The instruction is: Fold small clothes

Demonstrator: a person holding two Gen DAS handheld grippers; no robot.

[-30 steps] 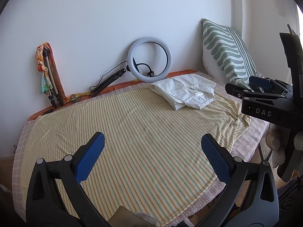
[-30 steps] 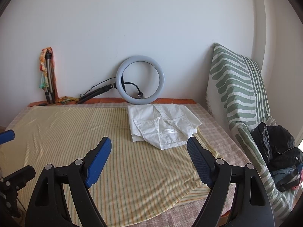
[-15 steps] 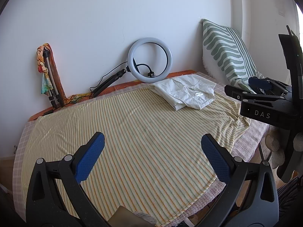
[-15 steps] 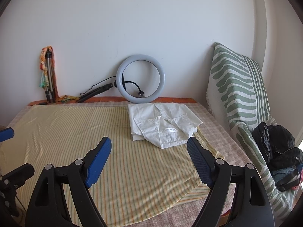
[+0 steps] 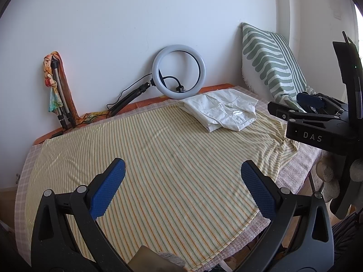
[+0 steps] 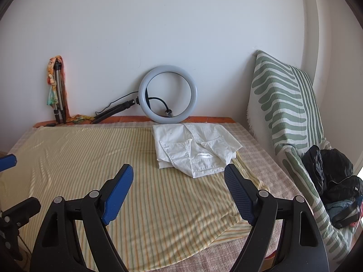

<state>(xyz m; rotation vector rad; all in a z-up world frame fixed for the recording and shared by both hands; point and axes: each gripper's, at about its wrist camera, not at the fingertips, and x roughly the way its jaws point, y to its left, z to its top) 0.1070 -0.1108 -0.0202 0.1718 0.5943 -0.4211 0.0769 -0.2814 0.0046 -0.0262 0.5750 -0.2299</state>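
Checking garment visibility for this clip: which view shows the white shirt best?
The right wrist view: the shirt lies near centre, with its collar and label facing the camera. The left wrist view shows the shirt farther off, right of centre and foreshortened.

Matt white cloth is seen on the shirt (image 6: 195, 149); striped woven sheet (image 6: 90, 158); ring light (image 6: 167, 94) smooth plastic, possibly; tool pads (image 6: 118, 188) textured blue.
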